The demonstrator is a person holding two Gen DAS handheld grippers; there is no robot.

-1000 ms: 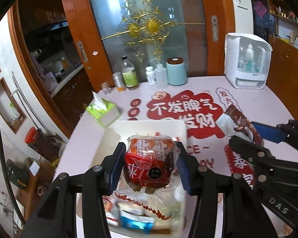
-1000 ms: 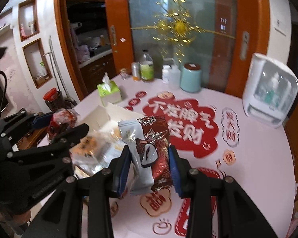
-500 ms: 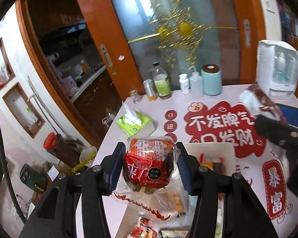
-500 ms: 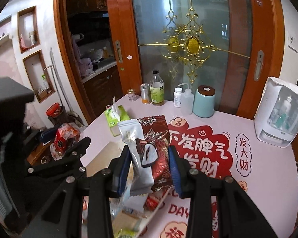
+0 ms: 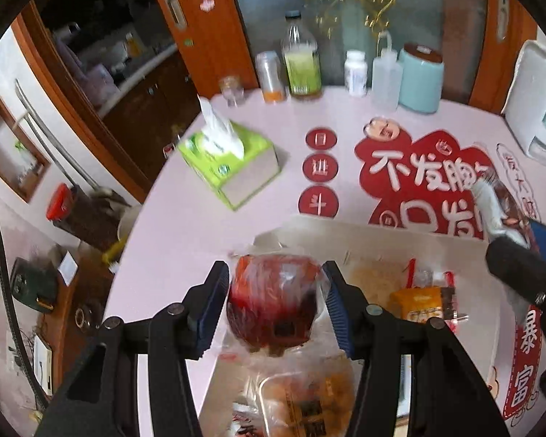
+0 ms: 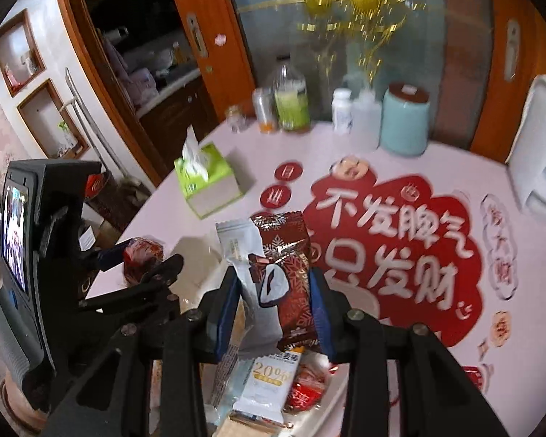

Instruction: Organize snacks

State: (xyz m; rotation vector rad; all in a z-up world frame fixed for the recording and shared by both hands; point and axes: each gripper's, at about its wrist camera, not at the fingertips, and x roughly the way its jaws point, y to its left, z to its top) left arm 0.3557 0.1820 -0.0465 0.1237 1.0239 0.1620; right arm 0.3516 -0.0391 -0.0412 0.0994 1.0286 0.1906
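Observation:
A red snack in clear wrap [image 5: 273, 302] sits between the blue pads of my left gripper [image 5: 276, 298], whose jaws are opening; the wrap still touches both pads and the snack looks blurred. It hangs over the near left corner of the white box [image 5: 382, 227], above a clear tray of pastries [image 5: 309, 397] and an orange packet [image 5: 418, 307]. My right gripper [image 6: 275, 313] is shut on a brown and white packet [image 6: 280, 266], held upright over the same box [image 6: 193, 251] and its loose packets [image 6: 269, 382]. Its packet [image 5: 491, 200] shows at the right of the left wrist view.
A green tissue box [image 5: 229, 160] lies beyond the box. Bottles [image 5: 302, 65], a teal canister [image 5: 420, 83] and a white dispenser [image 5: 531, 102] line the table's far edge. The round table's left edge [image 5: 142, 225] drops to floor clutter.
Both grippers have come down and forward over the box with their snacks. The box has filled the lower part of both views. The red snack has gone blurry between the left pads.

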